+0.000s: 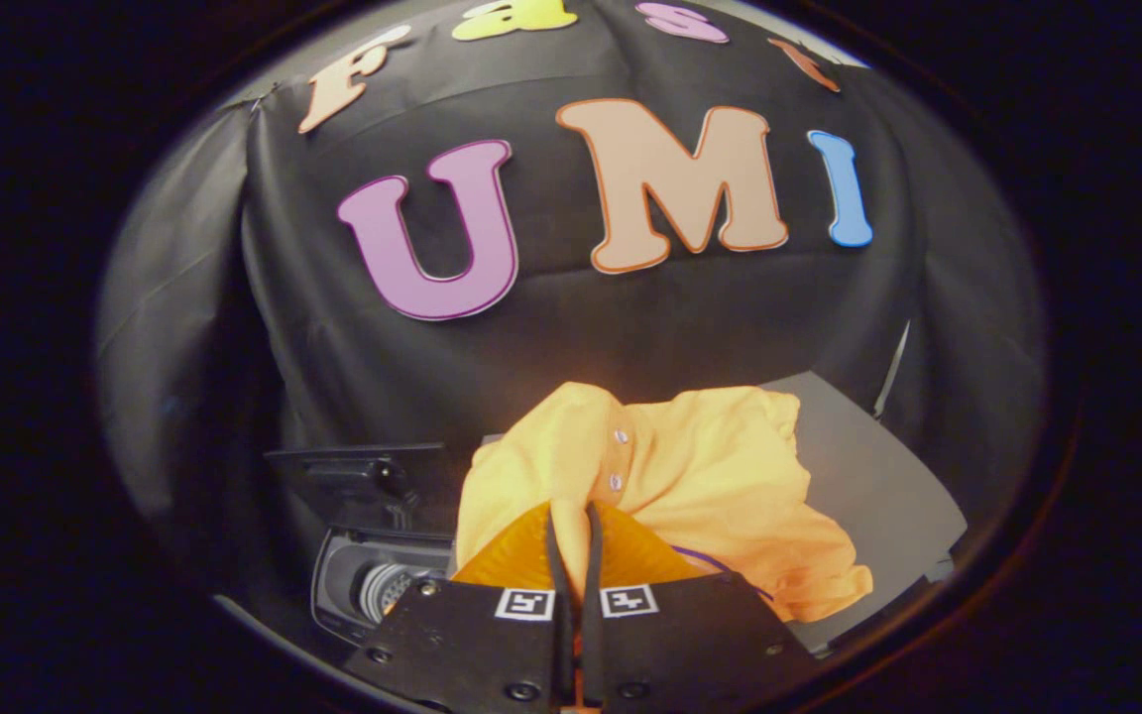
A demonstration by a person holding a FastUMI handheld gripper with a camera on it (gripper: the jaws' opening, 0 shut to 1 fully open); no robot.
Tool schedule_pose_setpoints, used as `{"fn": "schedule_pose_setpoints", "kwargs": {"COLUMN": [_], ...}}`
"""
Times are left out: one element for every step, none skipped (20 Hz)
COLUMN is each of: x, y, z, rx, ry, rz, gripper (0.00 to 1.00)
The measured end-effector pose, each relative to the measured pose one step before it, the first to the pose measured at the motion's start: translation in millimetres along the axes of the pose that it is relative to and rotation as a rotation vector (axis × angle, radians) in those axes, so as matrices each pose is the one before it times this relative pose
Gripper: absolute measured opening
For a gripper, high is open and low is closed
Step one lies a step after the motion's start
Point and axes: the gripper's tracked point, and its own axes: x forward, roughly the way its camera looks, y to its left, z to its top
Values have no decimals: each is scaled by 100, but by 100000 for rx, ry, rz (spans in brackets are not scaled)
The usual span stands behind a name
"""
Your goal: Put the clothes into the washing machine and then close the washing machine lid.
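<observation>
A yellow-orange shirt [690, 476] with small white buttons hangs bunched up from my gripper [571, 521], lifted above the grey table [868, 486]. Both fingers press together on a fold of the cloth, with only a thin slit between them. Below and to the left of the fingers lies the washing machine [363, 585], its round drum opening showing. Its dark lid [363, 476] stands raised behind the opening. The shirt's lower hem trails to the right of the fingers, over the table.
The black cloth wall of the booth rises close behind the table and the machine. The table's right edge [938, 526] lies beyond the shirt, with bare grey surface between them.
</observation>
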Motion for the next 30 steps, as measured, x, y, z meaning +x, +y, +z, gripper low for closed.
{"fn": "schedule_pose_setpoints", "kwargs": {"x": [50,-53,74,337,100,220,380,275,368,341,368,540,518,591,585,718,713,926,822,718,884,552,761,1106,1243,1176,977,814,524,530], "y": [1469,1531,1567,1657,1769,1587,1325,1607,1417,1176,1067,852,821,847,860,435,605,334,362,196,50,615,489,712,745,582,202,-101,-88,-175], "z": [-200,-269,-146,-360,-397,-253,-268,-426,-168,-153,-325,-322,-380,-219,-400,-737,-522,-775,-661,-779,-661,-717,-750,-813,-698,-1119,-655,-678,-517,-541], "rx": [201,-367,-353,-348,-734,-400,-162,-813,-1083,-1343,-910,-84,288,1009,873,756,447,88,-535,-1307,-1780,-769,1631,2275,2322,853,-574,-1878,-2402,-1451], "ry": [195,365,-190,601,1021,758,511,697,-272,-53,432,-151,594,-356,459,1039,908,1335,1018,1194,369,1239,666,1457,914,837,770,153,1104,556], "rz": [1839,1803,1894,2198,2507,1869,2069,2091,1568,1337,1322,1424,1400,1321,1163,1173,712,495,563,-475,-631,895,2056,2409,1498,494,60,-893,-1303,-1340], "gripper": [3,3,3,3,3,3,3,3,3,3,3,3,3,3,3,3,3,3,3,3,3,3,3,3,3,3,3,3,3,3]}}
